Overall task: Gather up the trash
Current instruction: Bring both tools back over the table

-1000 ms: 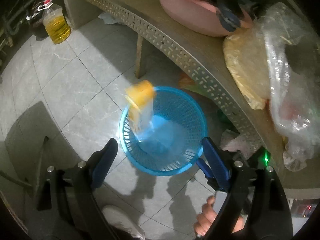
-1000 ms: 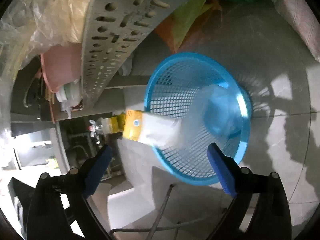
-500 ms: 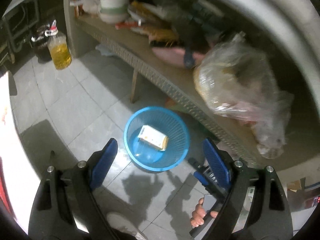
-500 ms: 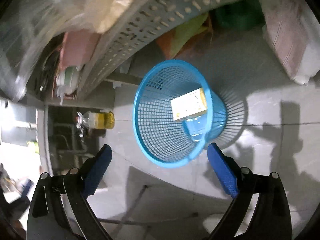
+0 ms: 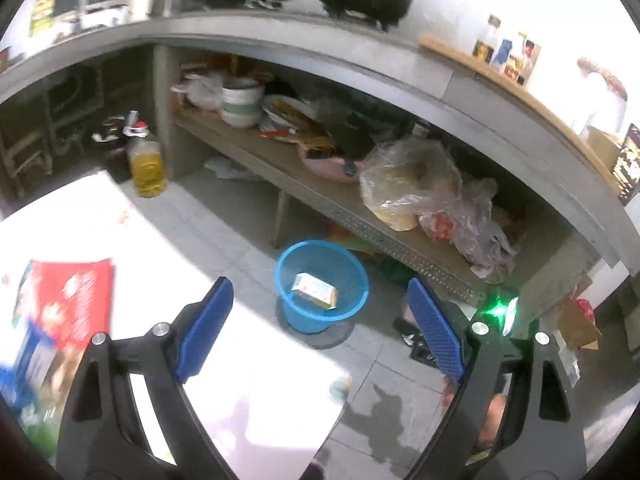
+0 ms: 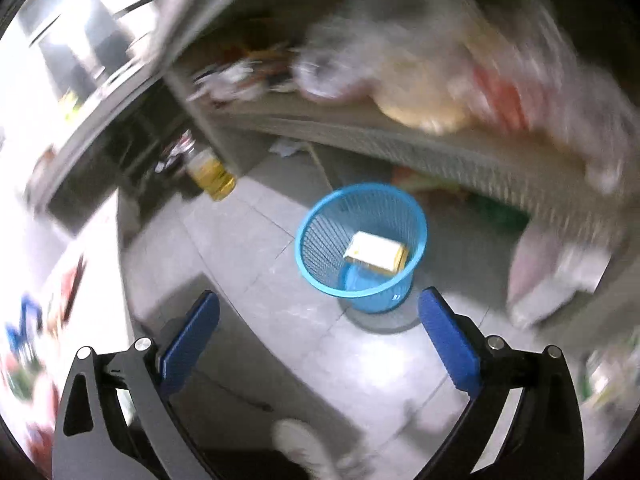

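Standing on the tiled floor ahead of both tools, the blue mesh basket (image 5: pixel 321 284) (image 6: pixel 362 246) holds a yellow-and-white carton (image 5: pixel 315 291) (image 6: pixel 377 255), which lies tilted inside against the wall farther from the left gripper. The left gripper (image 5: pixel 320 328) is released, its blue pads spread wide with nothing between them; the basket appears in the gap between the pads, well beyond them. The right gripper (image 6: pixel 318 342) is likewise released and empty, with the basket ahead and slightly toward its right finger. Behind the basket runs a perforated shelf edge (image 5: pixel 384 240) carrying a clear plastic bag (image 5: pixel 424 188). Ahead and left of the left gripper, a bottle of yellow liquid (image 5: pixel 147 164) stands on the floor. Right wrist view is motion-blurred; shelf contents there cannot be identified.
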`<state>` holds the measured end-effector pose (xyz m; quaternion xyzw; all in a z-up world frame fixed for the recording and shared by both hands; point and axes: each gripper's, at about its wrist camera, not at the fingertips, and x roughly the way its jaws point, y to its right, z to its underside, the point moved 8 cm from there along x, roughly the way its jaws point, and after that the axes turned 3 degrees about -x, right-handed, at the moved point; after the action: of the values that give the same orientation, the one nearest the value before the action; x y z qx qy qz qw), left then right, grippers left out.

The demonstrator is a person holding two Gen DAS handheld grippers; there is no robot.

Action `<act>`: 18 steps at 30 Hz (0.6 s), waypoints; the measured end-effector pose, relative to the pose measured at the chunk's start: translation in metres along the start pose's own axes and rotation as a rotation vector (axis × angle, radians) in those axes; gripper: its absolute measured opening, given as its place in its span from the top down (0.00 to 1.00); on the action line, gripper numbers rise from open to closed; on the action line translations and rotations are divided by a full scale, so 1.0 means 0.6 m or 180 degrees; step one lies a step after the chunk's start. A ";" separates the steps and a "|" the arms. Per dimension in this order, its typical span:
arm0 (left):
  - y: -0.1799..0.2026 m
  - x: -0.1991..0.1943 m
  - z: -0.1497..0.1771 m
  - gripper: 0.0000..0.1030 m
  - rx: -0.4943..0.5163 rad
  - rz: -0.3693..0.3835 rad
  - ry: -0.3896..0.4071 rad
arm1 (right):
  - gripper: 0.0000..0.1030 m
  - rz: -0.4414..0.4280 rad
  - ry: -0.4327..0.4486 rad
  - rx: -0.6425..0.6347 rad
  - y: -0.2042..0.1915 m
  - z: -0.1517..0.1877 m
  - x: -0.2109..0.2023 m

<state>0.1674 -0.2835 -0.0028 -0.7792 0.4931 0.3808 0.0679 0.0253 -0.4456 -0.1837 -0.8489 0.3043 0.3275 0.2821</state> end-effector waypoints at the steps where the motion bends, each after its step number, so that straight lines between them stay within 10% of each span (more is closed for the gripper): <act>1: -0.011 -0.020 0.012 0.18 -0.0053 -0.0014 0.0016 | 0.06 0.0064 0.0012 -0.0176 -0.013 -0.002 -0.014; 9: -0.120 -0.220 0.112 0.18 -0.0522 -0.0428 0.0495 | 0.06 -0.0038 0.0196 -0.1859 -0.193 0.014 -0.138; 18: -0.209 -0.382 0.259 0.18 -0.0999 -0.1229 0.0679 | 0.06 -0.0961 0.0355 -0.2307 -0.353 0.061 -0.221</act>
<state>0.1373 0.0188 0.0061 -0.8956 0.2746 0.3483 -0.0348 0.0805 -0.2379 -0.0509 -0.9451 0.0557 0.3220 -0.0078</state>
